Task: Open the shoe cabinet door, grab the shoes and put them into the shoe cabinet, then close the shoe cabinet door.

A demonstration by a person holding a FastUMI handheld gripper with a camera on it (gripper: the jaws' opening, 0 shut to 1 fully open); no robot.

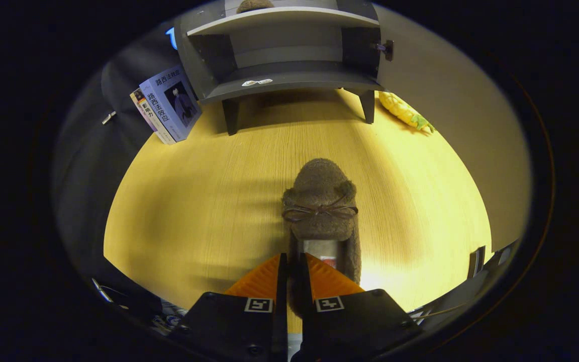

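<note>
**Tool clamped on the heel of a brown slipper, cabinet open ahead**

Although the slipper's toe and bow are plain to see, its heel is hidden between the fingers, and the inside of the shoe [321, 203] shows only as a pale patch just ahead of them. The tool [295, 261] is nearly closed, both fingers pressing on the fuzzy heel rim with only a narrow gap between them. It points straight along the shoe, toe aimed toward the shoe cabinet [282, 55] at the far side of the table [194, 201].

The cabinet's upper part is cut off; on its upper shelf sits a rounded brown shape (possibly the second shoe, too little shows to tell) [254, 5]. Its door [367, 48] stands open at the right with a small knob [386, 49], and the lower compartment is dark and open to the front.

Between the shoe's toe and the cabinet's legs lies a broad stretch of bare wood. Books [168, 104] lean beside the cabinet's left side, and a yellow toy [404, 111] lies by its right leg, both well apart from the shoe.
</note>
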